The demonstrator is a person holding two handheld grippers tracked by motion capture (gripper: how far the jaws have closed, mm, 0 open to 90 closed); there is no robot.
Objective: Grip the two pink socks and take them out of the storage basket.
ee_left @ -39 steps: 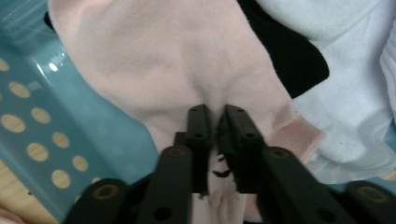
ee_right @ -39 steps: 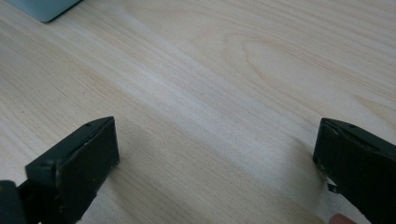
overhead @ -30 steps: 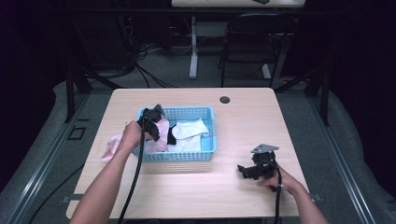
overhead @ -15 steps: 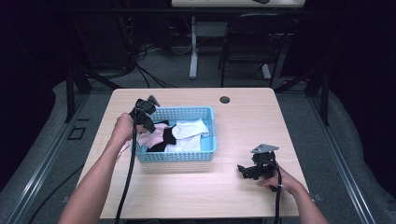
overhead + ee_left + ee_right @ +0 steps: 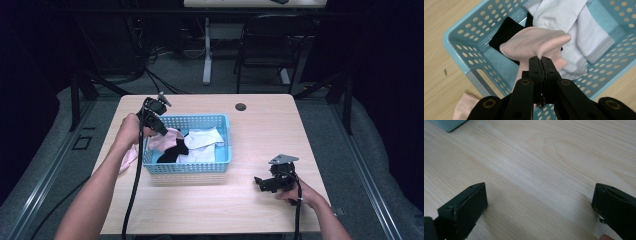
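Observation:
A light blue perforated basket [image 5: 220,165] [image 5: 456,47] stands in the middle of the table, holding white socks [image 5: 205,137] [image 5: 574,27] and a black sock [image 5: 172,150] [image 5: 506,32]. My left gripper [image 5: 162,131] [image 5: 541,61] is shut on a pink sock [image 5: 167,139] [image 5: 534,42] and holds it above the basket's left end. Another pink sock [image 5: 129,159] [image 5: 464,106] lies on the table just left of the basket. My right gripper [image 5: 260,182] [image 5: 539,202] rests low on the table at the front right, jaws wide open with bare wood between them.
A small dark round hole [image 5: 241,106] sits near the table's far edge. A corner of the basket [image 5: 446,123] shows at the top left of the right gripper view. A chair [image 5: 270,45] and cables lie on the floor beyond the table [image 5: 260,130].
My left gripper has risen and drawn toward the basket's left end, lifting the pink sock up out of the pile. The right gripper has stayed where it was.

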